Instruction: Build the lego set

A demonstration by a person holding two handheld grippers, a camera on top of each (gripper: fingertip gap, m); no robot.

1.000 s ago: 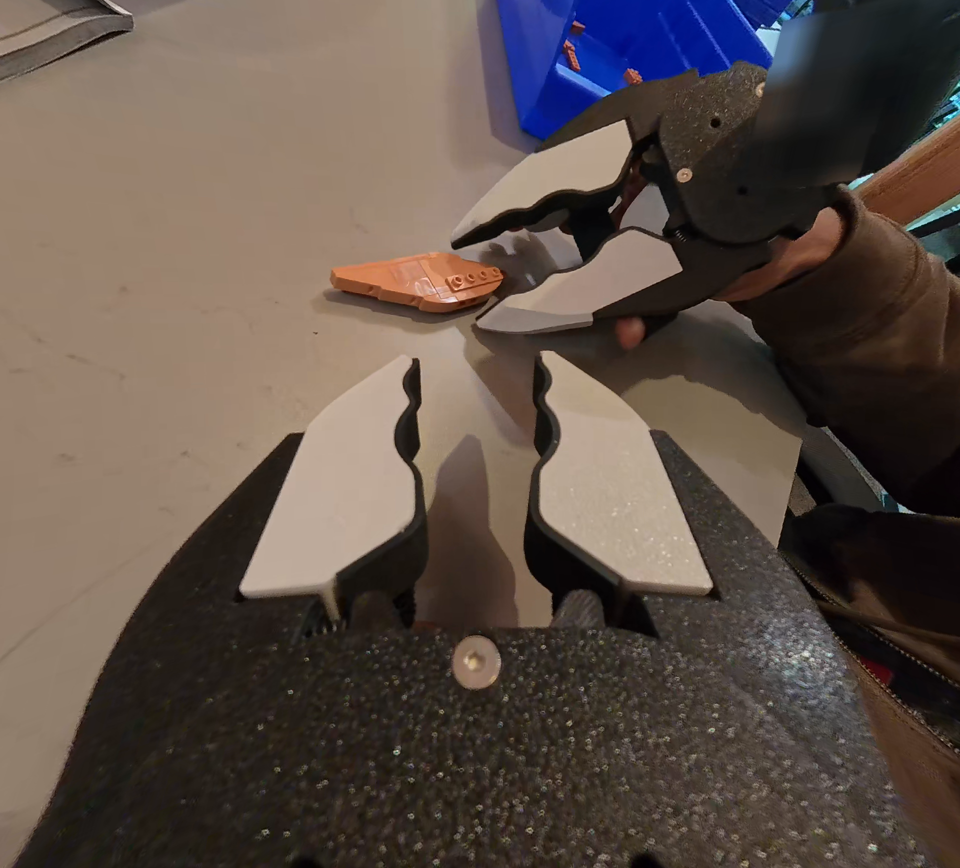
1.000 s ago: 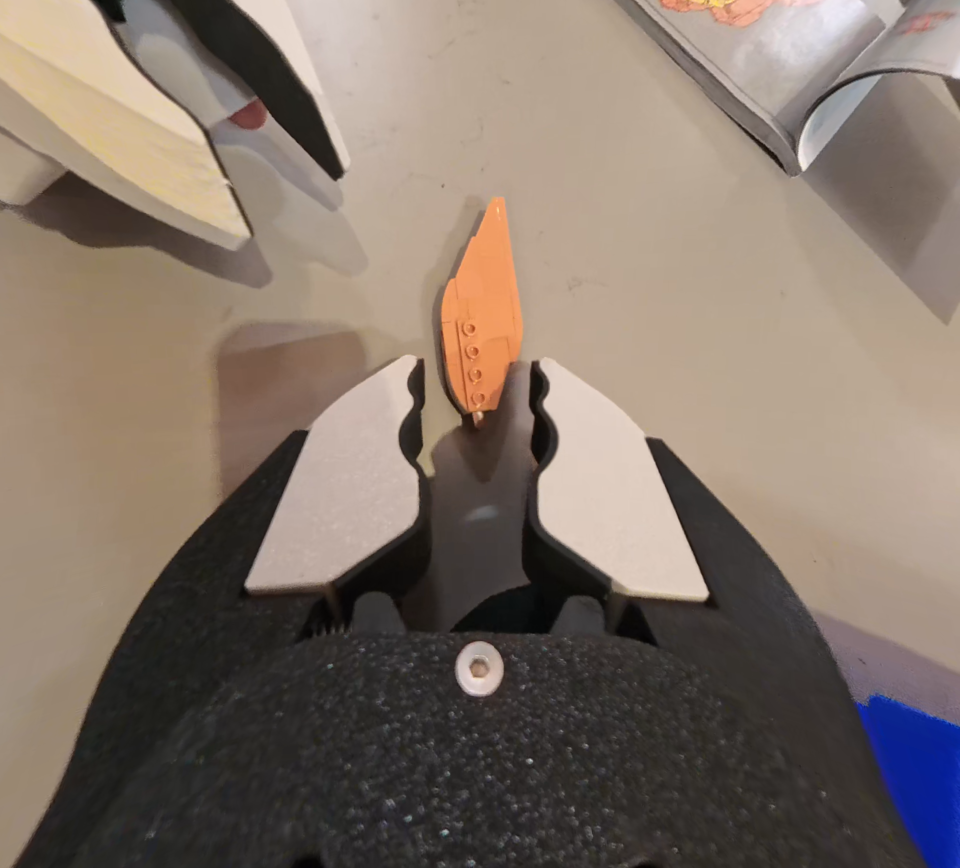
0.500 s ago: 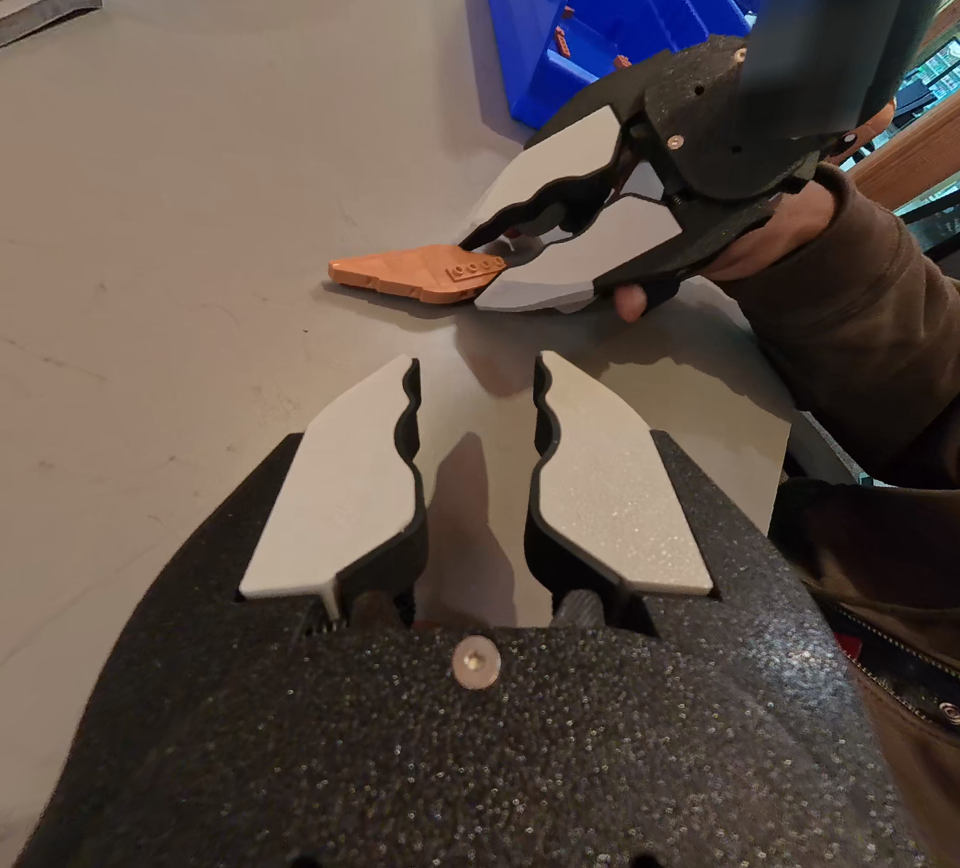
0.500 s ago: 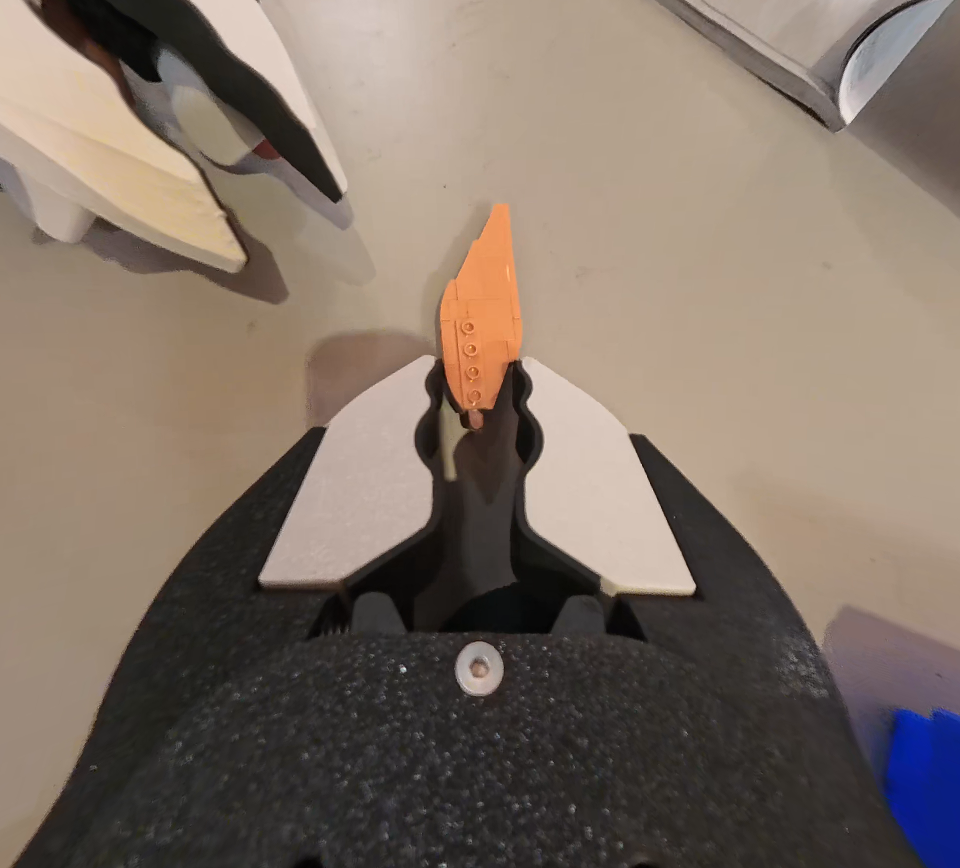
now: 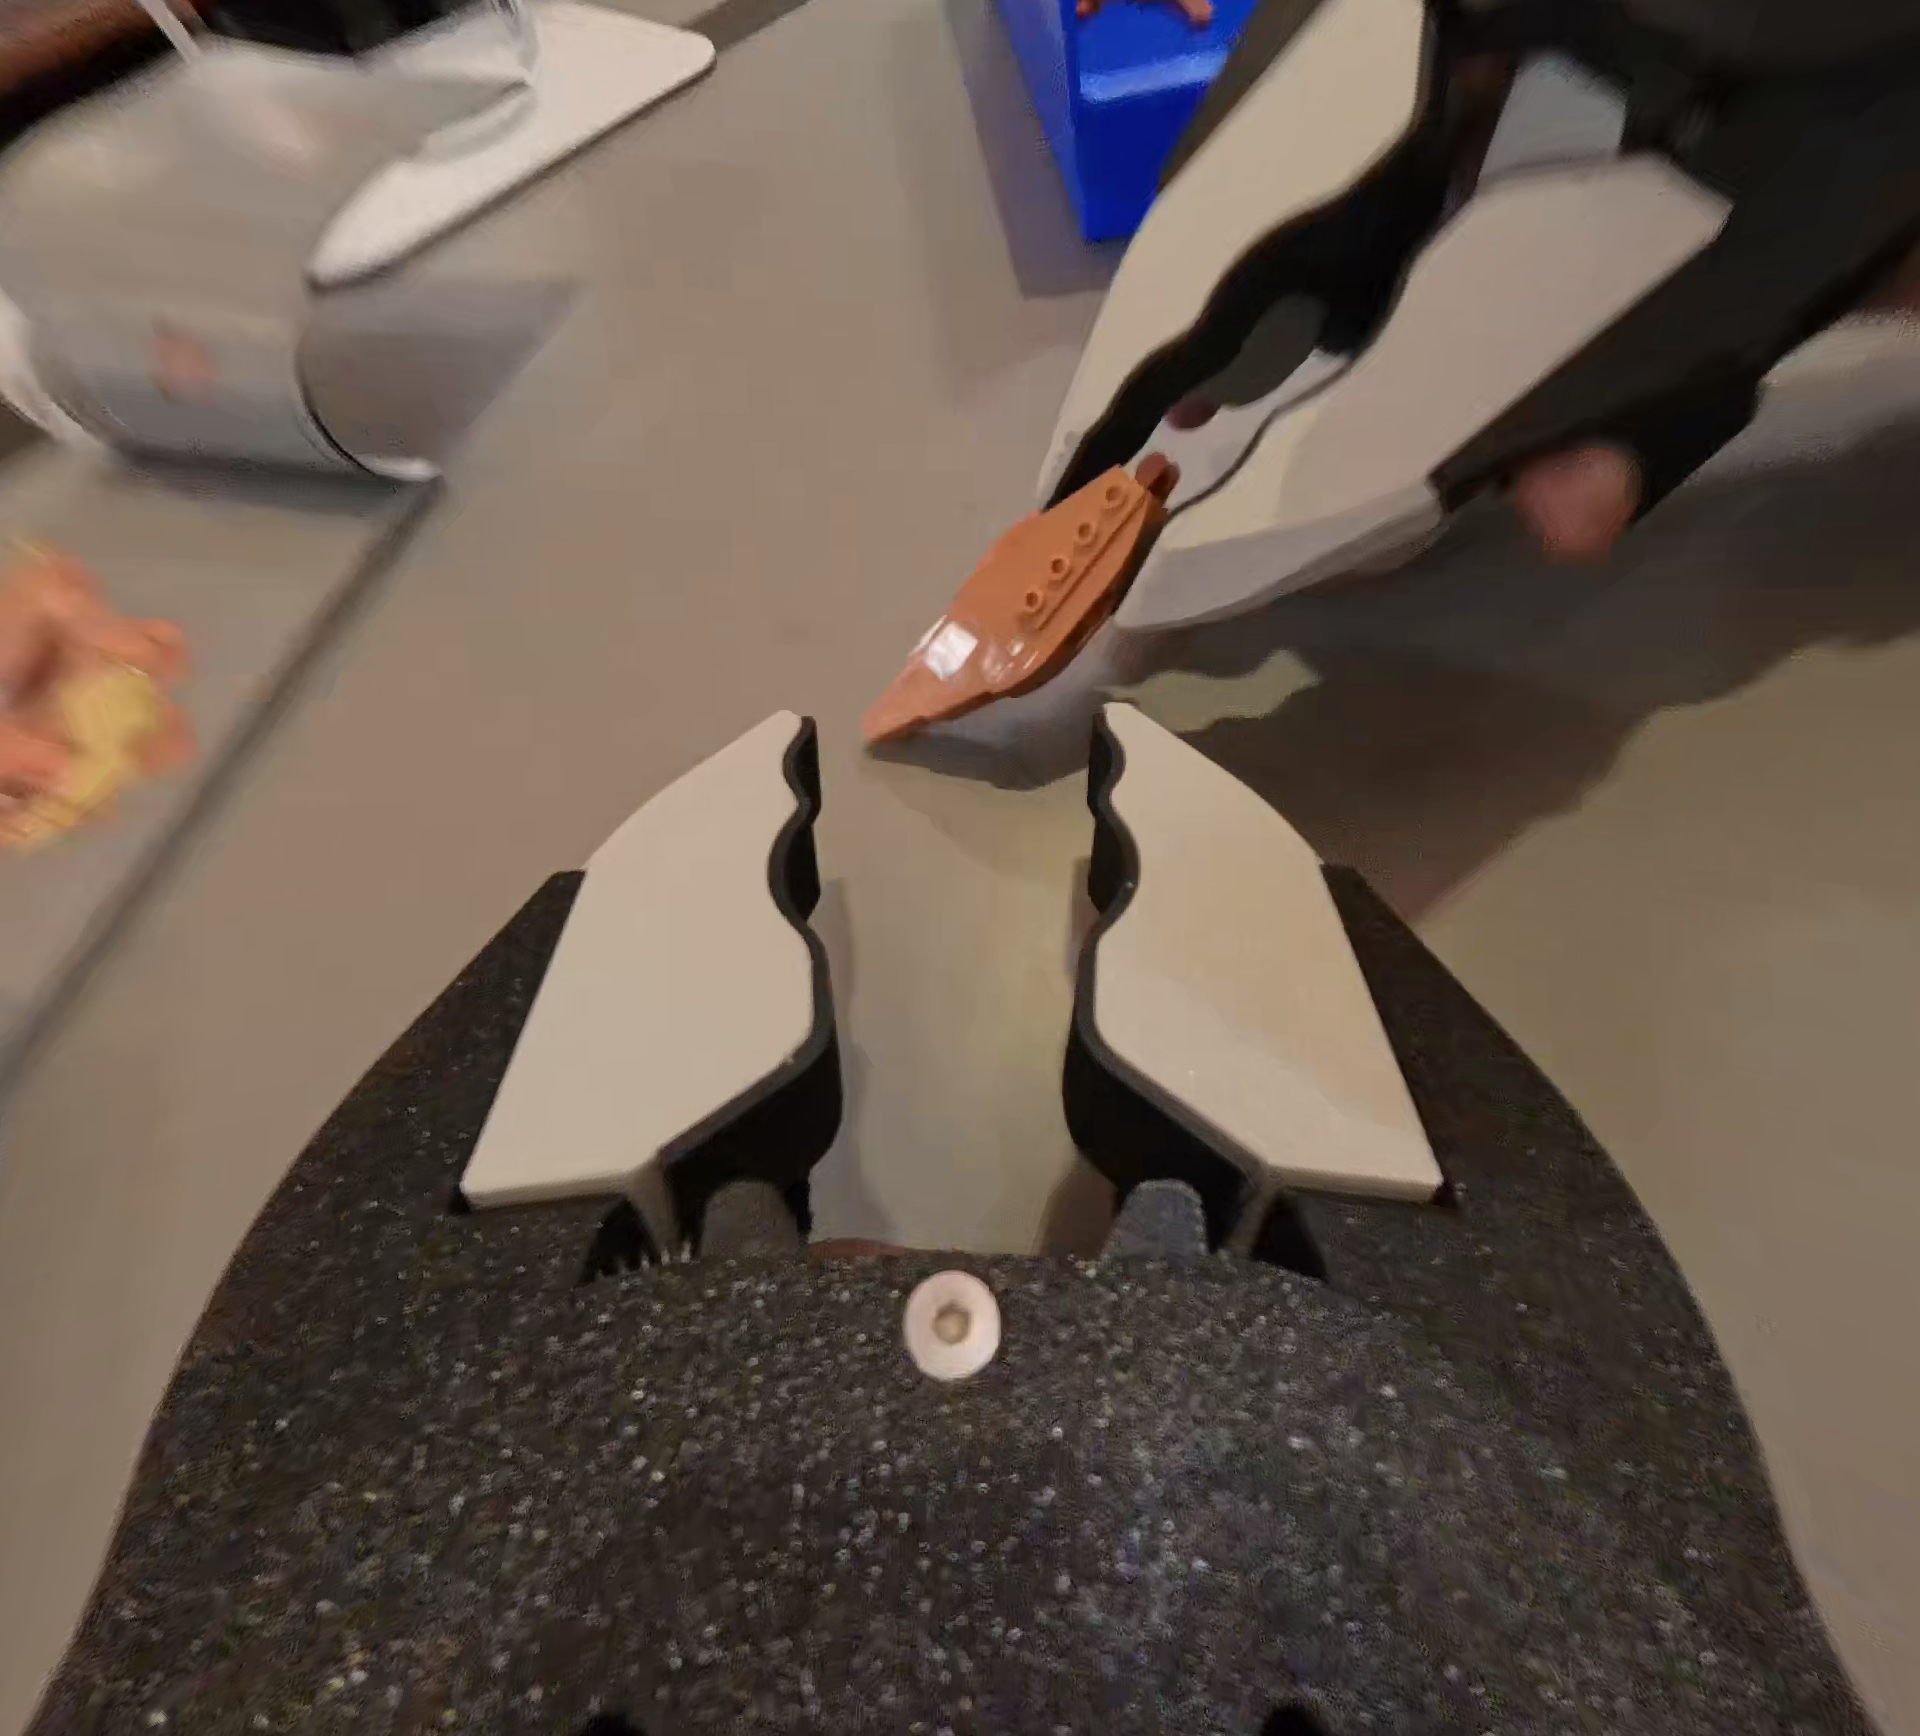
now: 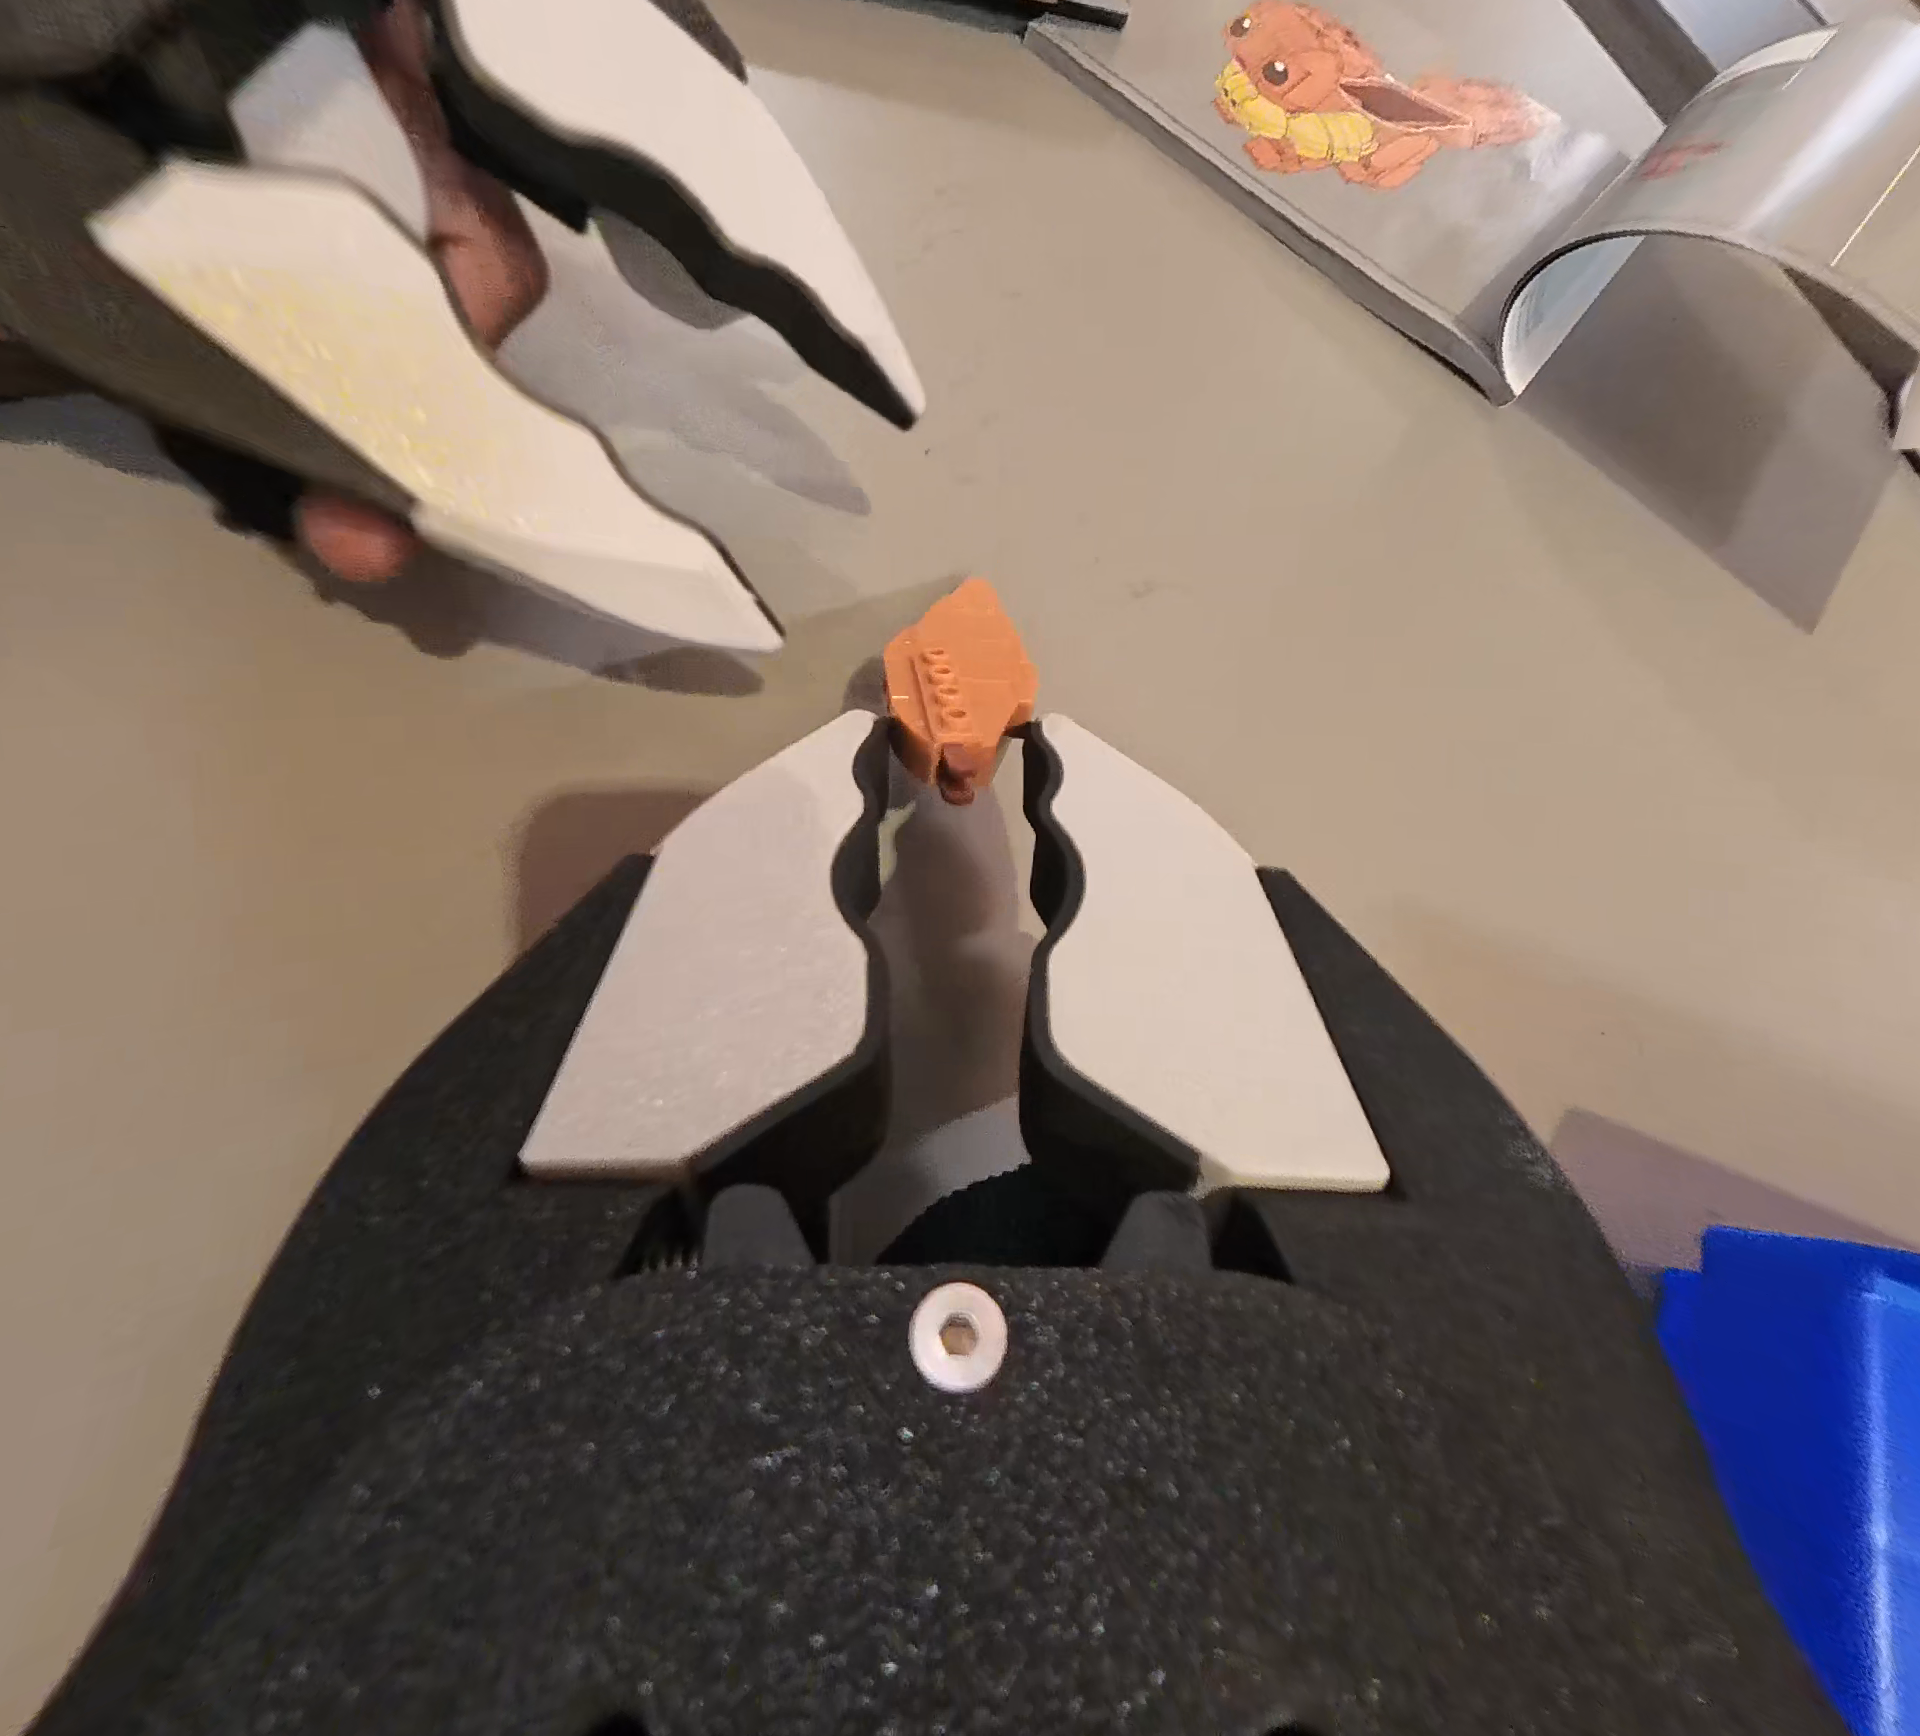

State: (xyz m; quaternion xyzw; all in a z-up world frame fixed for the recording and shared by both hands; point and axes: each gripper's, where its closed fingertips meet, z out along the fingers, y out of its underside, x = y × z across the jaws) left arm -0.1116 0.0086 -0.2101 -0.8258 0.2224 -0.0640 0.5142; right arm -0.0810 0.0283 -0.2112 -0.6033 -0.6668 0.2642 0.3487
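Your right gripper (image 6: 954,725) is pinching the orange lego piece (image 6: 961,684) between its very fingertips, the jaws drawn in to a narrow gap that only the studded end of the piece is filling. In the left wrist view you are seeing that same right gripper (image 5: 1117,543) coming in from the upper right, holding the orange lego piece (image 5: 1023,611) by one end so that it is tilting downward, its pointed tip hanging just above the grey table (image 5: 727,439) and casting a shadow beneath it. A row of small studs is running along the gripped end, and a darker brown nub is sticking out behind it between the jaws.

Your left gripper (image 5: 945,730) is holding nothing; its jaws are standing well apart with only bare table showing between them, and the tip of the piece is pointing toward that gap, just beyond the fingertips. In the right wrist view your left gripper (image 6: 847,523) is sitting to the upper left of the piece, near it but not touching.

An open instruction booklet (image 6: 1455,148) with a picture of an orange and yellow brick animal is lying on the table farther off, and a blue bin (image 5: 1122,24) with a few small brown parts inside is standing behind your right gripper
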